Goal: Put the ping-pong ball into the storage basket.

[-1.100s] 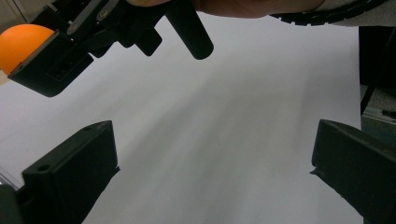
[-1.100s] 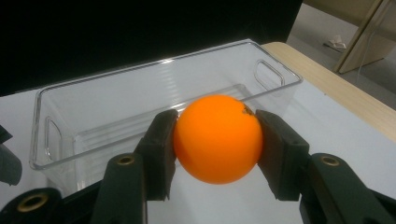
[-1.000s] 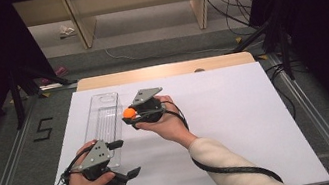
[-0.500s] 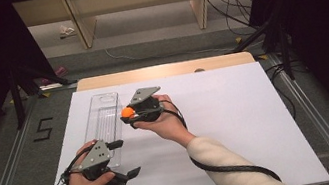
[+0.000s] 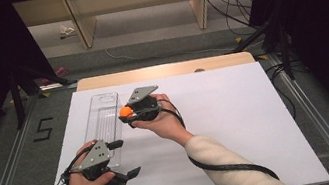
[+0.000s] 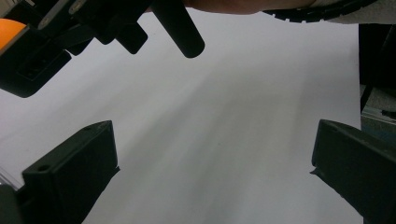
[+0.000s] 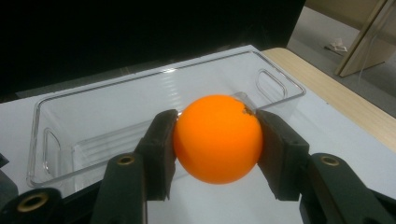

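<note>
Orange ball clamped in the right gripper beside the clear tray.

High view: the right gripper (image 5: 128,115) grips the orange ball (image 5: 125,111) at the clear tray's (image 5: 101,114) near edge; the left gripper (image 5: 122,158), jaws wide and empty, sits nearer the person.
Left gripper view: its jaws stand wide over white table (image 6: 224,116).
Right gripper view: both pads press the ball (image 7: 217,138); the tray (image 7: 140,107) lies just beyond.

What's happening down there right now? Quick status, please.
Right gripper shut on orange ball, beside clear tray. Left gripper open, empty, near tray's front end. Nothing between ball and tray.
</note>
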Tool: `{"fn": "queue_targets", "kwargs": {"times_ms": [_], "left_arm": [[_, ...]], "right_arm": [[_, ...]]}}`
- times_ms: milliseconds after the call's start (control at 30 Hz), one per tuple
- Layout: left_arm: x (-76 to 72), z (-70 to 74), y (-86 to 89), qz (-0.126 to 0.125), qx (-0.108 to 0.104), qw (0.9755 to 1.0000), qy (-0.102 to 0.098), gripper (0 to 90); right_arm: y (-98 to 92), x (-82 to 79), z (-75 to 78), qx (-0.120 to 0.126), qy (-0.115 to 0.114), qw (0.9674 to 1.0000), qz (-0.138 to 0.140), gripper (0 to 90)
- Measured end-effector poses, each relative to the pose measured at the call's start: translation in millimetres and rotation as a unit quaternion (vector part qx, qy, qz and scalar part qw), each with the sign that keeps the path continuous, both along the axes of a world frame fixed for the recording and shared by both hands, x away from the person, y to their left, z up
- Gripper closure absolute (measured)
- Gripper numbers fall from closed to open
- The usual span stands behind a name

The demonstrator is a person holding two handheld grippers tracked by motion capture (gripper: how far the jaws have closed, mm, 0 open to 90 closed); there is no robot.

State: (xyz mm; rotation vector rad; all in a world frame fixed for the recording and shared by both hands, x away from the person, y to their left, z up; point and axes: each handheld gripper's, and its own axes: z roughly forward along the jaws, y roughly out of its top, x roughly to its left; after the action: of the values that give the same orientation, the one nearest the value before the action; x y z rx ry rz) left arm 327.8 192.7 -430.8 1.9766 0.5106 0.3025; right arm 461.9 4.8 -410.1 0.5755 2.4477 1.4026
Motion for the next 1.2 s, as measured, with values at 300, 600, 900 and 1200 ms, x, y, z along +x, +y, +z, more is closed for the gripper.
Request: {"fn": "queue_targets", "kwargs": {"times_ms": [300, 600, 900, 1200], "left_arm": [[0.0, 0.0, -0.2, -0.001, 0.0, 1.0, 0.0, 0.0], [-0.1, 0.0, -0.2, -0.001, 0.0, 1.0, 0.001, 0.0], [-0.1, 0.1, -0.2, -0.001, 0.0, 1.0, 0.001, 0.0], [-0.1, 0.0, -0.3, -0.001, 0.001, 1.0, 0.001, 0.0]], "right_arm": [[1.2, 1.4, 1.7, 0.0, -0.001, 1.0, -0.001, 51.5], [4.0, 2.7, 4.3, 0.001, -0.003, 1.0, 0.001, 51.6], [7.8, 4.3, 6.9, 0.001, -0.006, 1.0, 0.002, 51.6], [10.8, 5.5, 8.5, 0.001, -0.007, 1.0, 0.003, 51.6]]}}
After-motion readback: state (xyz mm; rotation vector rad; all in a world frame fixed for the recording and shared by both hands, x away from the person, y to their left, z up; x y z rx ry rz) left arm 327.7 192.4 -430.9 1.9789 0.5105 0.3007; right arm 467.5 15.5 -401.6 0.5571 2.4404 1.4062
